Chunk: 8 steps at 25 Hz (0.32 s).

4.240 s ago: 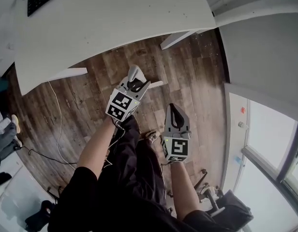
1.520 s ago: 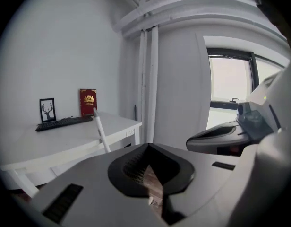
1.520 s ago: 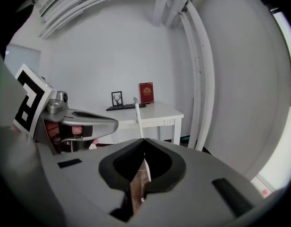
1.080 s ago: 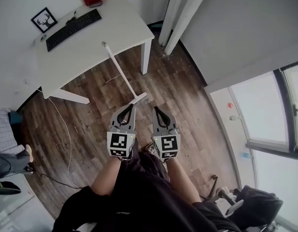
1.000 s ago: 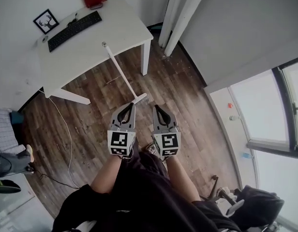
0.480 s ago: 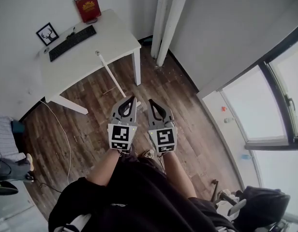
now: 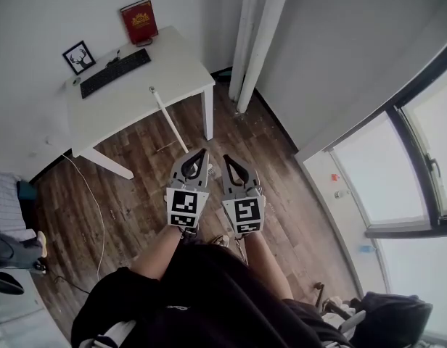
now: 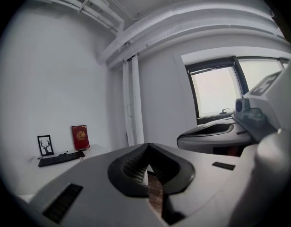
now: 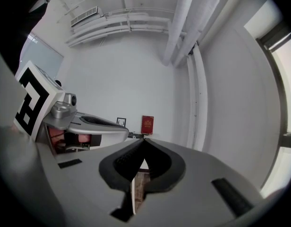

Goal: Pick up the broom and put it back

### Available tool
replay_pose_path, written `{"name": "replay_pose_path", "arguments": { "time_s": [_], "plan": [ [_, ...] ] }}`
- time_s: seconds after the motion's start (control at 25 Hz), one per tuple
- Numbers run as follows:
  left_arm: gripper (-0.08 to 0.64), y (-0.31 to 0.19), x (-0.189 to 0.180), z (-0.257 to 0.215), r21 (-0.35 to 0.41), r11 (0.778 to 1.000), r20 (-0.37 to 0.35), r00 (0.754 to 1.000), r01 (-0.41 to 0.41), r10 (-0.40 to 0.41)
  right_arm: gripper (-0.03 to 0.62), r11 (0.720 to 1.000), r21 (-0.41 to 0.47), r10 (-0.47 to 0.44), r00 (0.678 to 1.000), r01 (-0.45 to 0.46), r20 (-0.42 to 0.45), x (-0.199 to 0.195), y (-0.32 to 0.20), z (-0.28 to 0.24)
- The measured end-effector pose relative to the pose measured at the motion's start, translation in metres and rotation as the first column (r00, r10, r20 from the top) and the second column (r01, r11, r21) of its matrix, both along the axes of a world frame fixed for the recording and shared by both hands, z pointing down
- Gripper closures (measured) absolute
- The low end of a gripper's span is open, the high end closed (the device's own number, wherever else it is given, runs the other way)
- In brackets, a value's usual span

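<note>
A broom leans against the front edge of the white desk [image 7: 165, 71]. Its thin white handle [image 7: 169, 120] runs from the desk edge down toward me. The broom's head on the wooden floor is mostly hidden behind my left gripper [image 7: 202, 151]. My right gripper [image 7: 226, 158] is held beside the left one, a little to the right of the broom's lower end. Both are shut and empty, above the floor and short of the broom. In the left gripper view the tips [image 8: 148, 144] meet; likewise in the right gripper view [image 9: 144, 139]. Neither gripper view shows the broom.
On the desk lie a black keyboard [image 7: 115, 72], a framed picture [image 7: 79, 57] and a red book [image 7: 139, 22] against the wall. White pipes [image 7: 256, 42] run up the corner to the right of the desk. Windows [image 7: 419, 151] fill the right side. A cable [image 7: 93, 209] trails on the floor at left.
Both grippers have risen side by side, still shut. The head view has lifted, so the desk, wall and window show further off, and the broom's head has slipped behind the left gripper.
</note>
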<state>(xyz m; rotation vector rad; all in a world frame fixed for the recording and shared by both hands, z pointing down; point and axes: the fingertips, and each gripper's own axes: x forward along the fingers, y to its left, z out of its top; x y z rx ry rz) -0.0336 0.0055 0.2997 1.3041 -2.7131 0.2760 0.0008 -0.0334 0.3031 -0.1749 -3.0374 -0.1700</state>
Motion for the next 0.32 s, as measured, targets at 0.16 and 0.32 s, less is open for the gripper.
{"name": "replay_pose_path", "arguments": {
  "time_s": [0.16, 0.32],
  "plan": [
    [0.558, 0.0053, -0.0016, -0.0003, -0.008, 1.0, 0.007, 1.0, 0.004, -0.004, 0.571, 1.0, 0.015, -0.008, 1.0, 0.008, 0.014, -0.0018, 0.0063, -0.0048],
    [0.558, 0.0072, 0.0013, -0.0005, -0.01, 1.0, 0.006, 1.0, 0.005, -0.005, 0.571, 1.0, 0.025, -0.012, 1.0, 0.011, 0.017, -0.0004, 0.0086, -0.0074]
  ]
}}
